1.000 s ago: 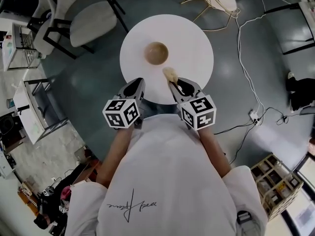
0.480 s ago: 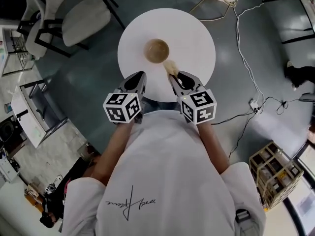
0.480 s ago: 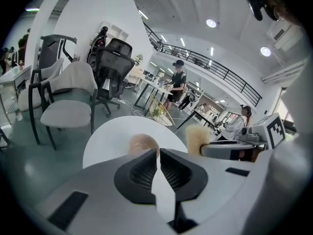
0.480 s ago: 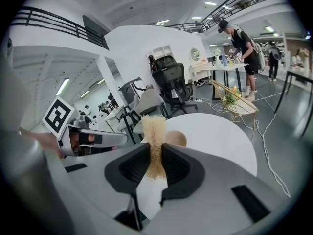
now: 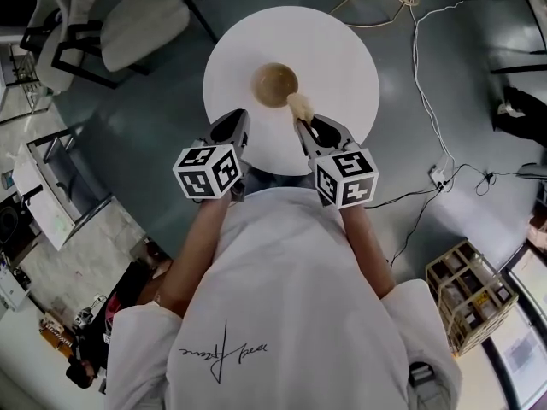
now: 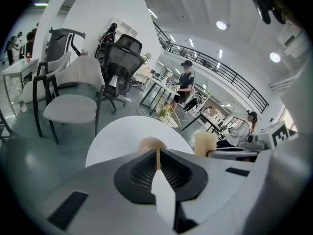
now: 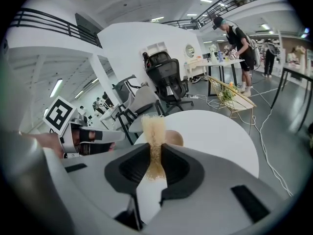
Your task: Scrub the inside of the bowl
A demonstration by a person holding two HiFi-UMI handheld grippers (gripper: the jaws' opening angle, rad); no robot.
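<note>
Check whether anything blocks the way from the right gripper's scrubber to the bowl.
Nothing visible does. The scrubber, clamped in the right gripper, is close beside the rim of the bowl, with only bare table around them.

The head camera looks steeply down from above the person onto the round white surface (image 5: 342, 49). Cameras riding the left claw (image 5: 238, 118) and right claw (image 5: 302, 126) peer low across its near edge; all three share it.
</note>
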